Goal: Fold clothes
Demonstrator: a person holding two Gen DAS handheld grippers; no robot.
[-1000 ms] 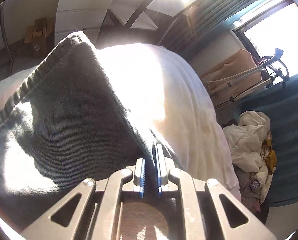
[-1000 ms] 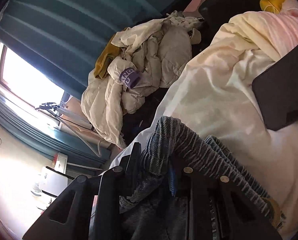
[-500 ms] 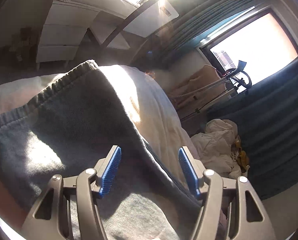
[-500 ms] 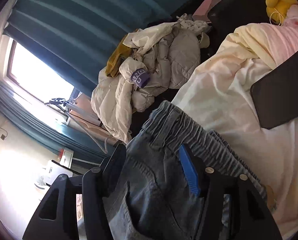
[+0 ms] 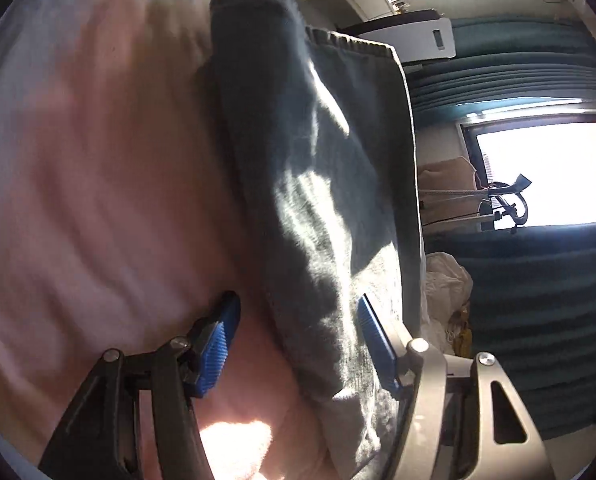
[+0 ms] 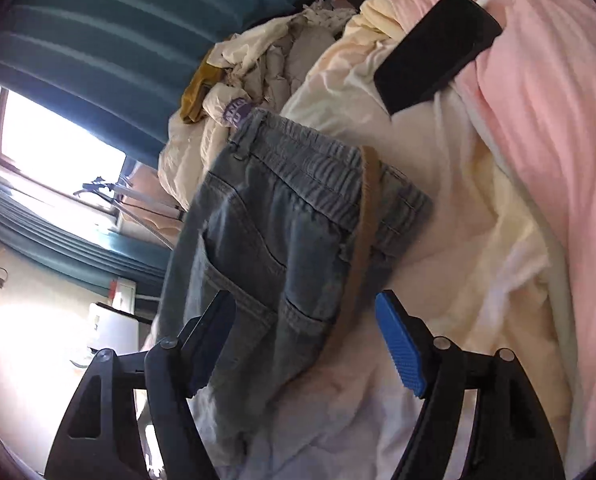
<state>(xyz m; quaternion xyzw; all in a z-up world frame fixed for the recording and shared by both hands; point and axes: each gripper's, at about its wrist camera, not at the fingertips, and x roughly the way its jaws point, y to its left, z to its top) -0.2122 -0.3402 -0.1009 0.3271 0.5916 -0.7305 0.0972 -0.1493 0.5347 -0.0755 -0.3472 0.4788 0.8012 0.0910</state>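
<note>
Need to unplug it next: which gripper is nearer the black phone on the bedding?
Right. The phone lies on the bedding beyond the open right gripper and the jeans. The left gripper's view doesn't show it.

Only a purple patch (image 6: pixel 237 109) on the crumpled cream jacket (image 6: pixel 254 76) bears lettering, unreadable.

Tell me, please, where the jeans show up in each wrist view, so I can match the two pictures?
Left wrist: the jeans run from top centre down to the lower middle, lying on the bedding.
Right wrist: the jeans fill the centre, waistband uppermost, below the black phone.
Shared landmark: the bright window, right edge in the left view, left edge in the right.
</note>
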